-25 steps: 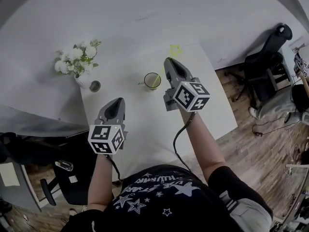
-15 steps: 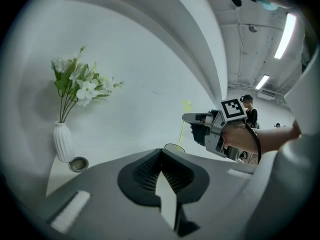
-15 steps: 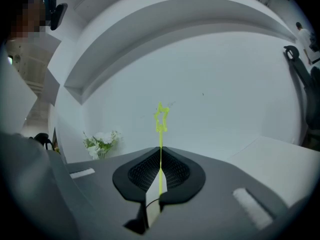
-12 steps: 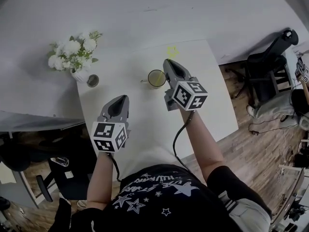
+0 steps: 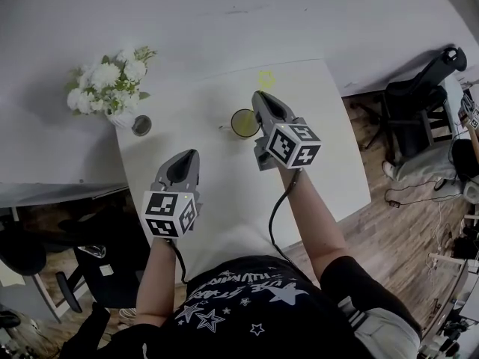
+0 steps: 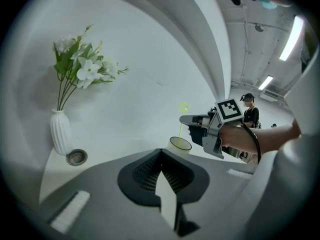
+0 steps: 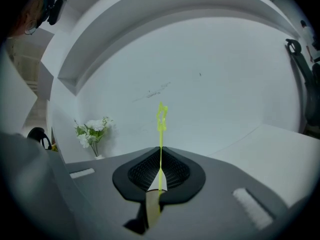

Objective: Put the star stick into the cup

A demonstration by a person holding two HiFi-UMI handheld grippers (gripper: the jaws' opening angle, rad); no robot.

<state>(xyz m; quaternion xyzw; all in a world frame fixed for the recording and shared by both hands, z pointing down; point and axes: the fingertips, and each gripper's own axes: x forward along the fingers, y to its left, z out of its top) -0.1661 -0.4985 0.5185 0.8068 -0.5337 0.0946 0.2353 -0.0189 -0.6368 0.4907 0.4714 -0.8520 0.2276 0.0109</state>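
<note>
The yellow-green star stick (image 7: 160, 134) stands upright between the pads of my right gripper (image 7: 159, 170), which is shut on its thin shaft. In the head view that gripper (image 5: 260, 97) sits just right of the cup (image 5: 241, 123), and the star (image 5: 266, 78) shows beyond it. The left gripper view shows the stick (image 6: 181, 126) running from the right gripper (image 6: 192, 120) down into the cup (image 6: 180, 144). My left gripper (image 5: 185, 158) hovers nearer the table's front, left of the cup. It is shut (image 6: 161, 157) with nothing in it.
A white vase of white flowers (image 5: 106, 84) stands at the table's (image 5: 329, 148) far left corner, with a small round metal lid (image 5: 140, 125) beside it. A black office chair (image 5: 419, 103) and cables lie on the wooden floor to the right. A white wall rises behind the table.
The stick leaned across the cup a second ago and now stands steeper in it. My right gripper has shifted slightly with it. The left gripper has barely moved.
</note>
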